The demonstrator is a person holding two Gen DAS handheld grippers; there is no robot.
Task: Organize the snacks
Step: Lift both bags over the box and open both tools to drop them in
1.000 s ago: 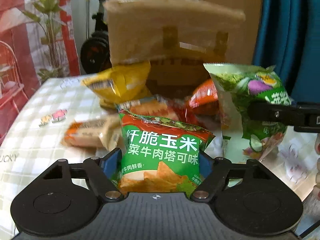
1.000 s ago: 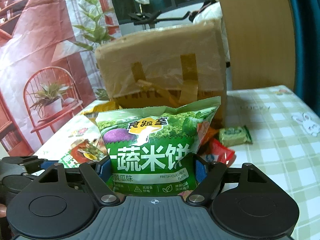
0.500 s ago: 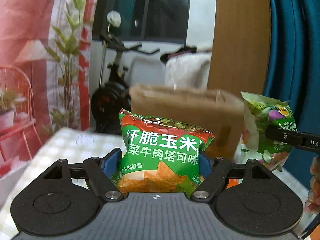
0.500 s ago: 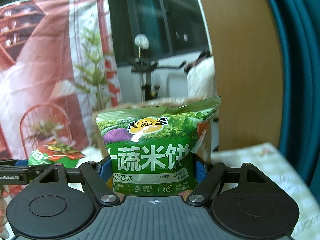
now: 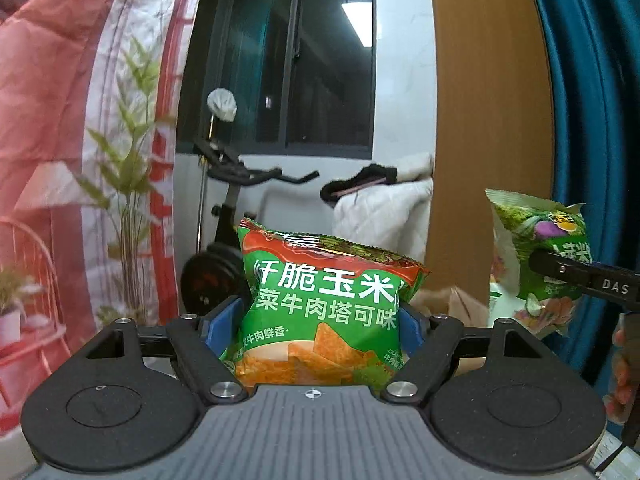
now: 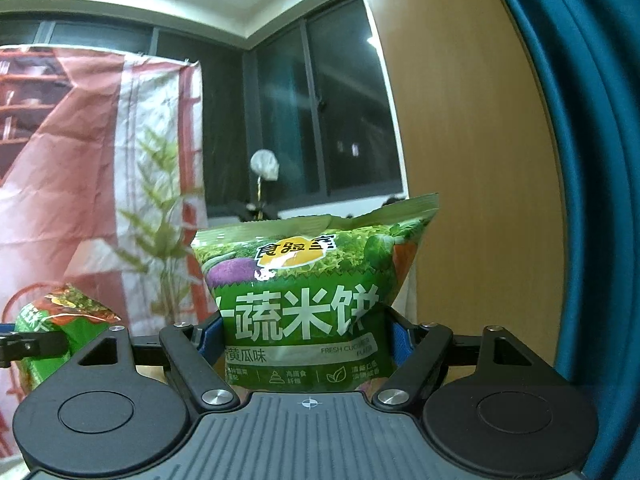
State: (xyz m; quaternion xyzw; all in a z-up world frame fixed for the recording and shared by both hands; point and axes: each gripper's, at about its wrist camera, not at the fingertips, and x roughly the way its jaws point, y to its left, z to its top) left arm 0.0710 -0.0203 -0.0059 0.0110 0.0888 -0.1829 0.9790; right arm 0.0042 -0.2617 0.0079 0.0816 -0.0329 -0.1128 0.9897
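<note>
In left hand-held gripper, taco-flavour corn chips

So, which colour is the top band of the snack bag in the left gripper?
Red, above a green body on the corn chip bag; clearest in the left wrist view.

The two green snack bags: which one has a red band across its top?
The corn chip bag in the left gripper. Its top is red, with orange chips pictured below. The vegetable rice cracker bag in the right gripper is green on top.
</note>
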